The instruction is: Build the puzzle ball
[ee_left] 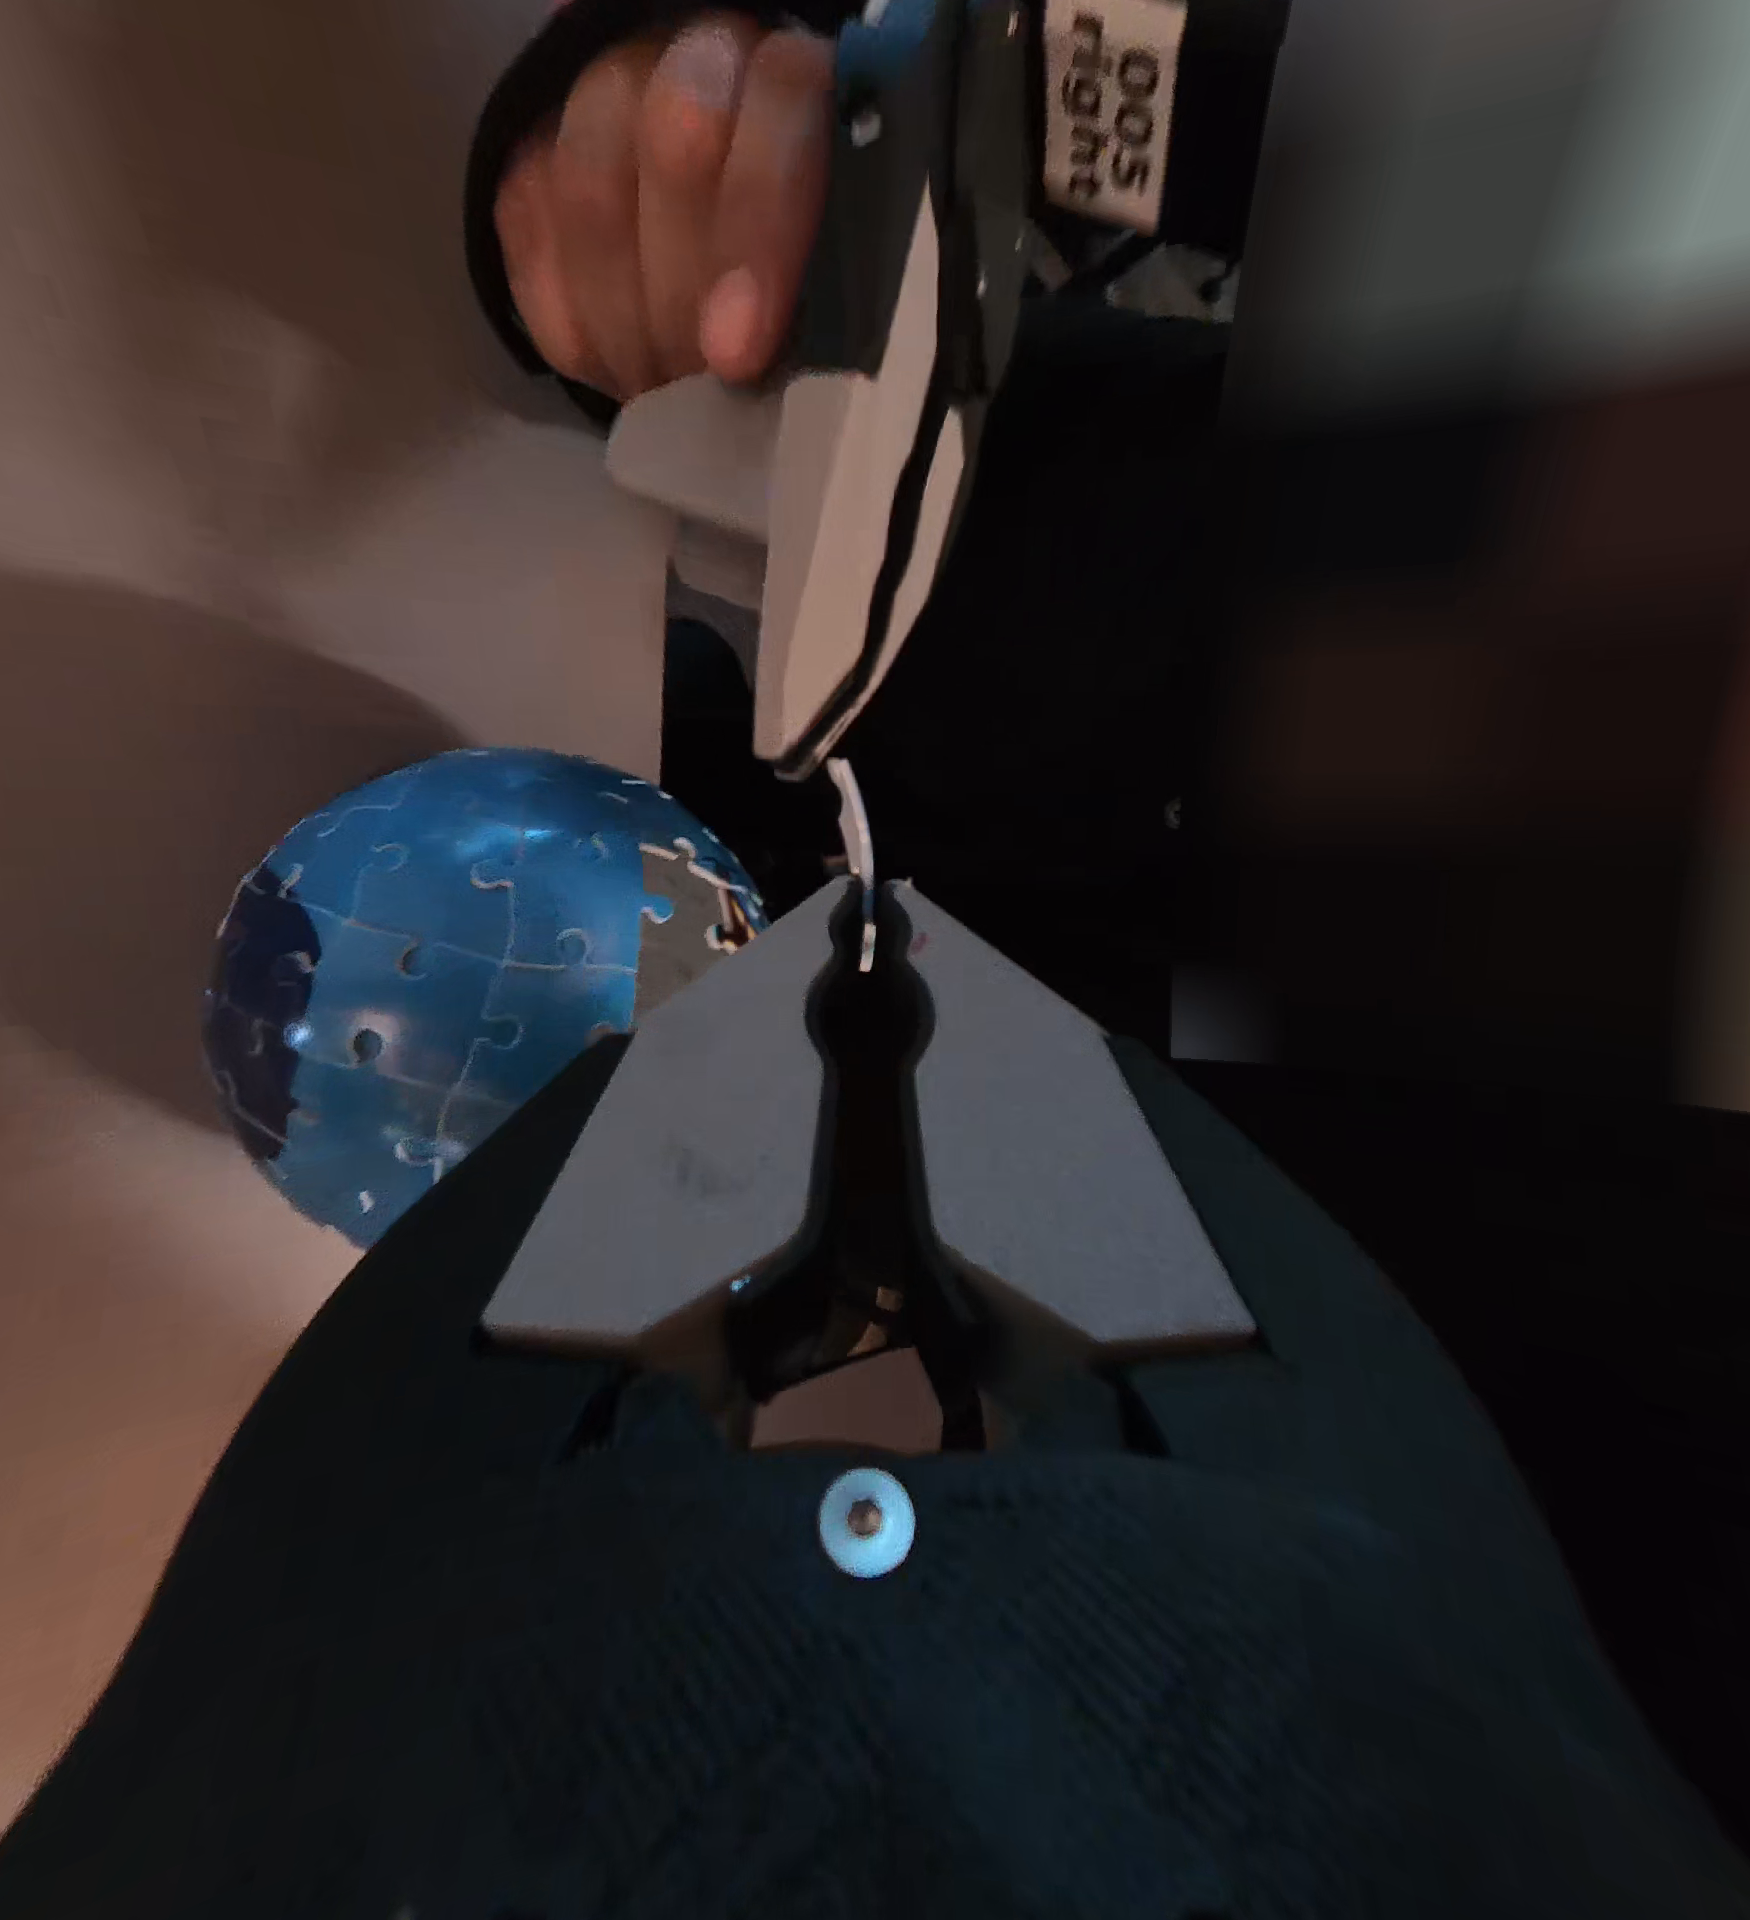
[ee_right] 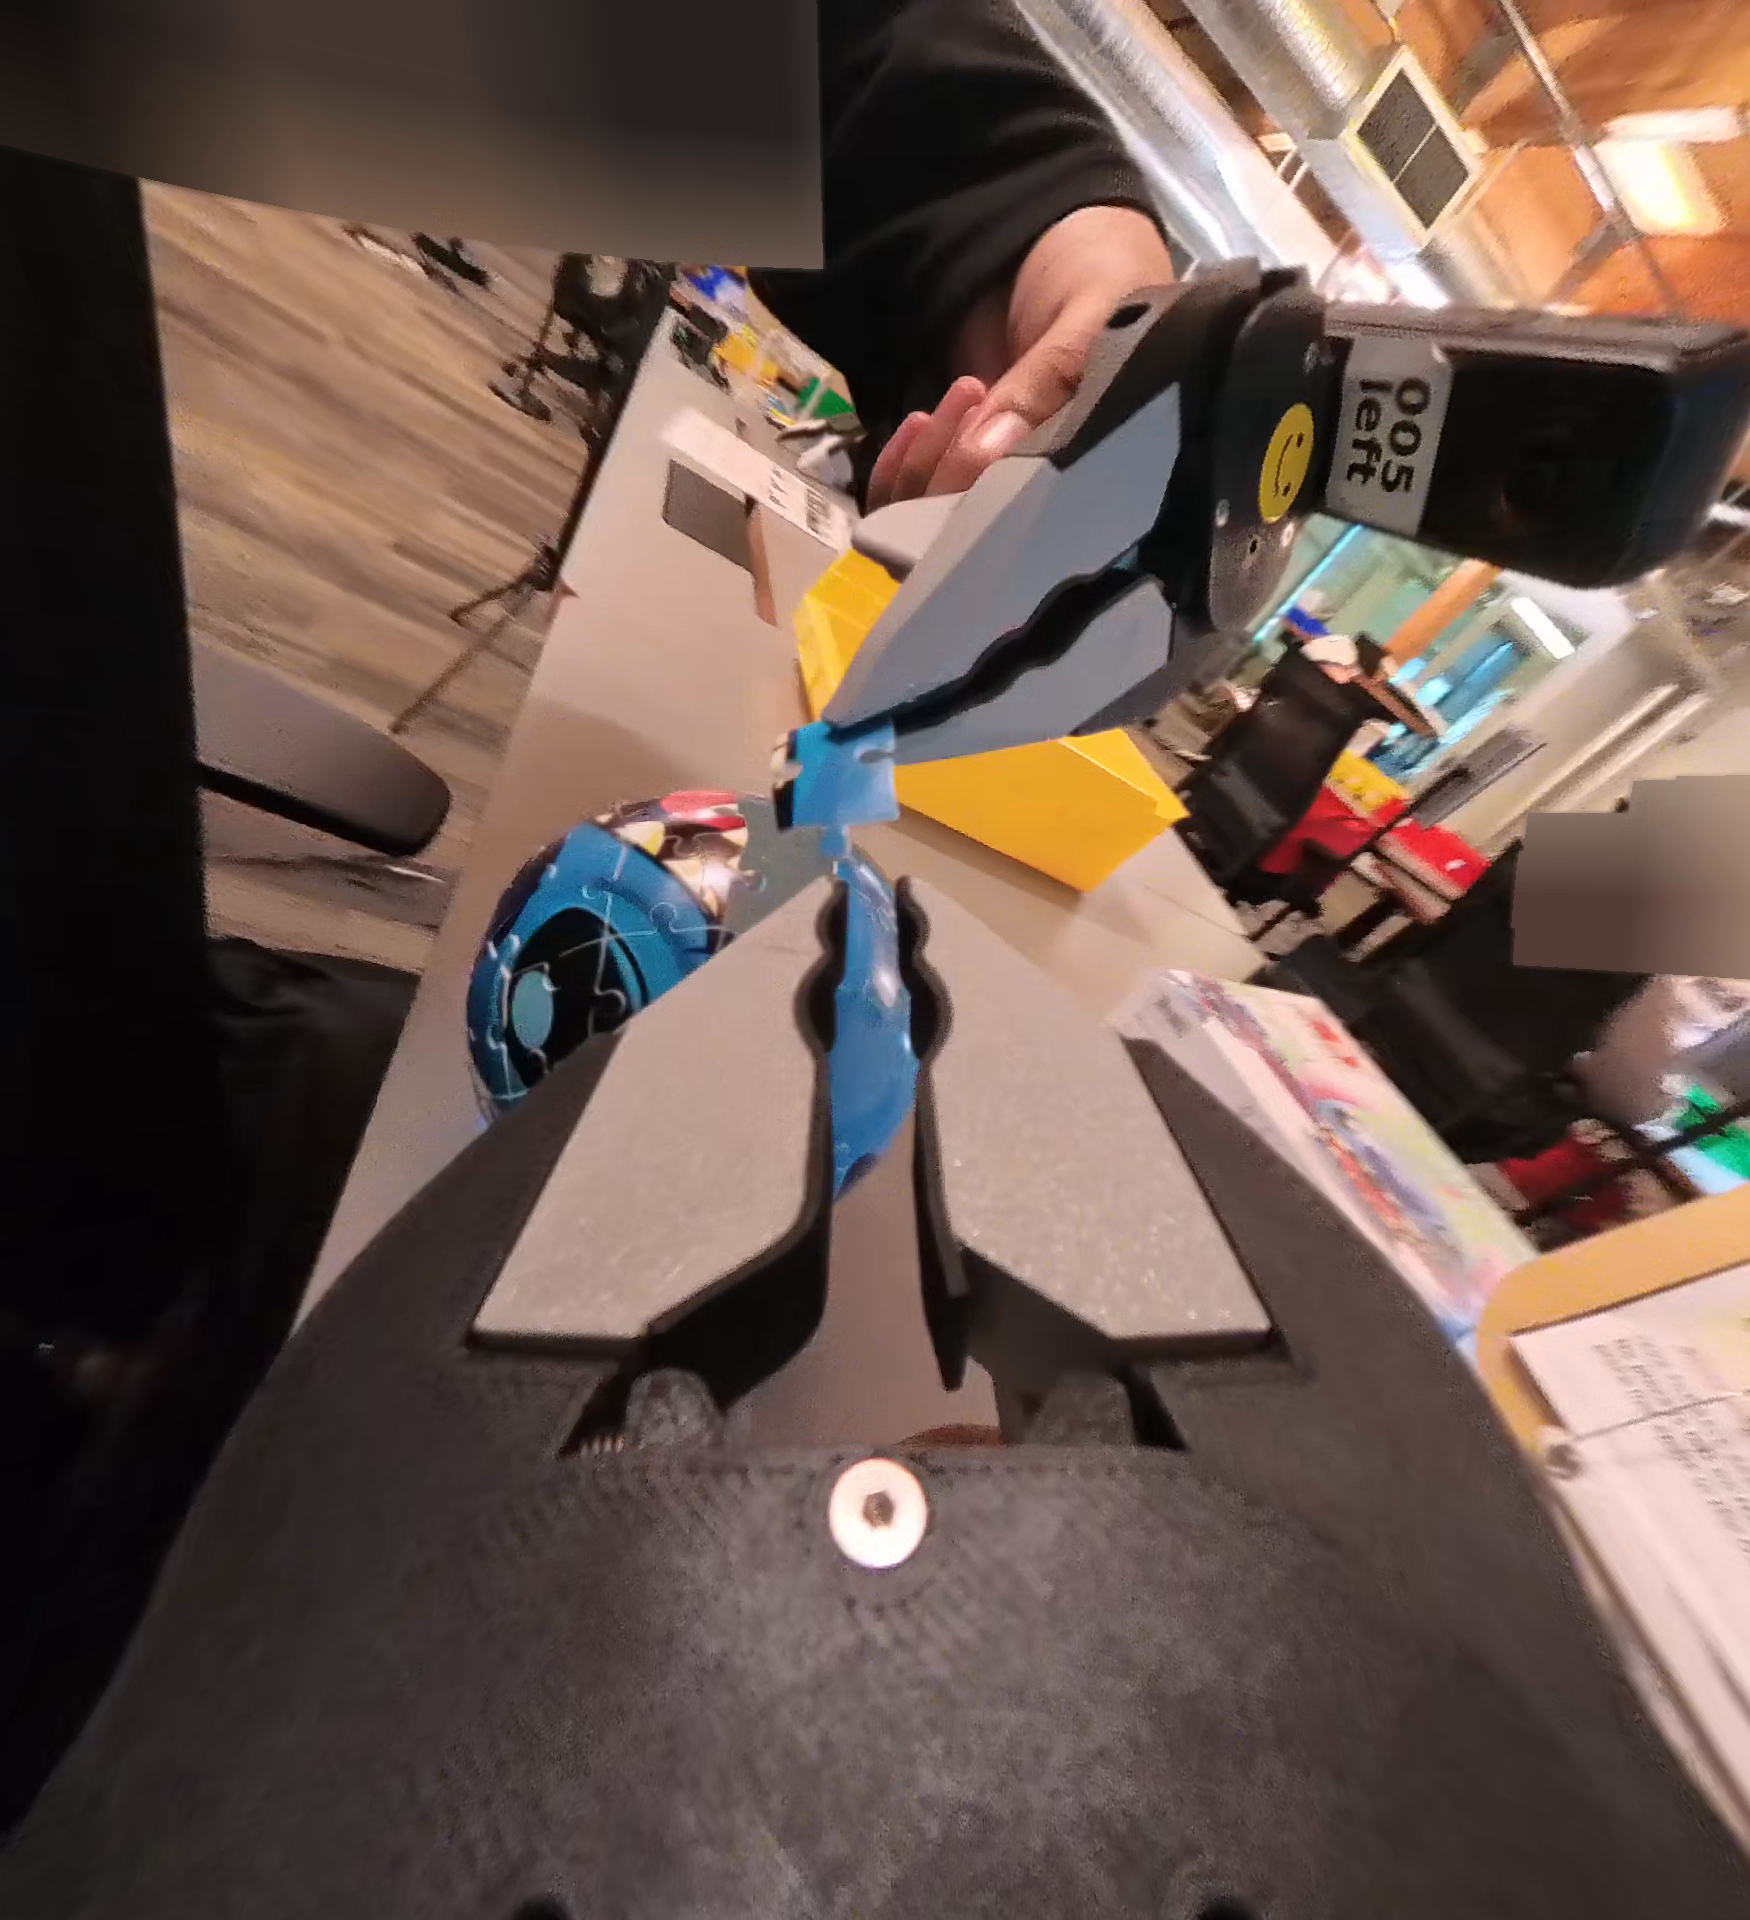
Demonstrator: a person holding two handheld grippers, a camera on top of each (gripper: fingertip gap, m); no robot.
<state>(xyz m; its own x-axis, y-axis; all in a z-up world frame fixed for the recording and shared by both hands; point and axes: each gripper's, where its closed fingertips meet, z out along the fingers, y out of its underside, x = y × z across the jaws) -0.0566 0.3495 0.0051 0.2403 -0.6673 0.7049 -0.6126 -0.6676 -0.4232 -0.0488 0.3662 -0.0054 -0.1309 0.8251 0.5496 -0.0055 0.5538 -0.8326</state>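
Observation:
The blue puzzle ball (ee_right: 580, 966) rests on the grey table (ee_right: 642, 665), with an open gap in its shell near the top; it also shows in the left wrist view (ee_left: 414, 987). My left gripper (ee_left: 866, 894) is shut on a blue puzzle piece (ee_right: 835, 774), seen edge-on in its own view (ee_left: 858, 831), and holds it in the air above the ball. My right gripper (ee_right: 866, 888) is slightly open and empty, its tips just below the piece. In the left wrist view the right gripper (ee_left: 798, 764) comes from above and nearly touches the piece's far end.
A yellow bin (ee_right: 1037, 800) stands on the table behind the ball. A printed box (ee_right: 1318, 1122) and a sheet of paper on a wooden board (ee_right: 1681, 1475) lie at the right. A dark chair (ee_right: 40, 727) is at the left. Only a small space, under 4 cm, lies between the two pairs of fingers.

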